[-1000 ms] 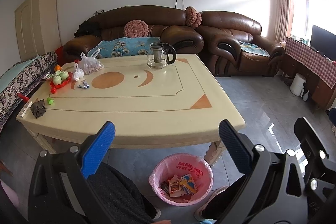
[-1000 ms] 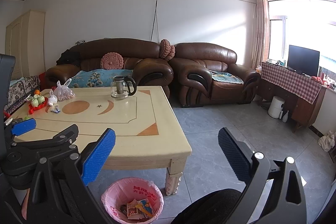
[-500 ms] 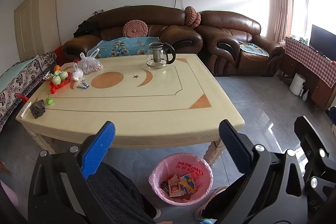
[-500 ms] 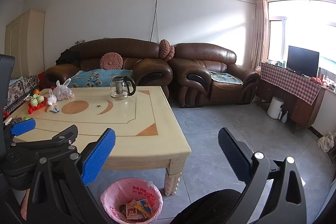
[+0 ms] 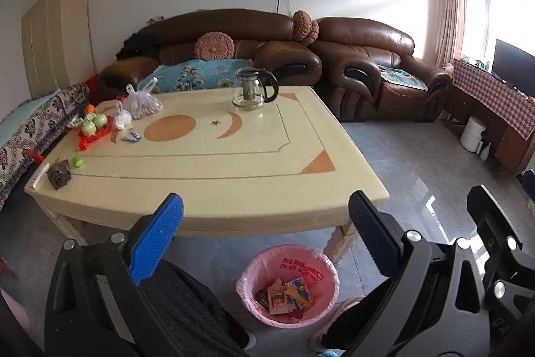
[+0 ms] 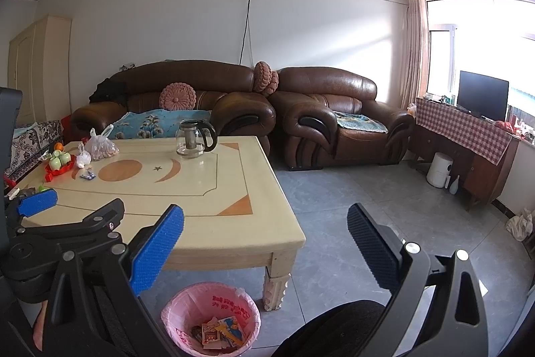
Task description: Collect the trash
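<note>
Left view only: dark rag (image 5: 59, 178) on table (image 5: 234, 189); both tongs spread.

desk (image 5: 207, 179) carrying glass teapot (image 5: 251, 88), plastic bags (image 5: 142, 102), red fruit tray (image 5: 92, 132); pink trash bin (image 5: 287, 286) sitting on floor (image 5: 401, 163).

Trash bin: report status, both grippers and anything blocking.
Left gripper open, empty. Right gripper open, empty. Pink trash bin on floor at table's near edge, wrappers inside. Small blue-white wrapper on the tabletop; nothing blocking.
</note>
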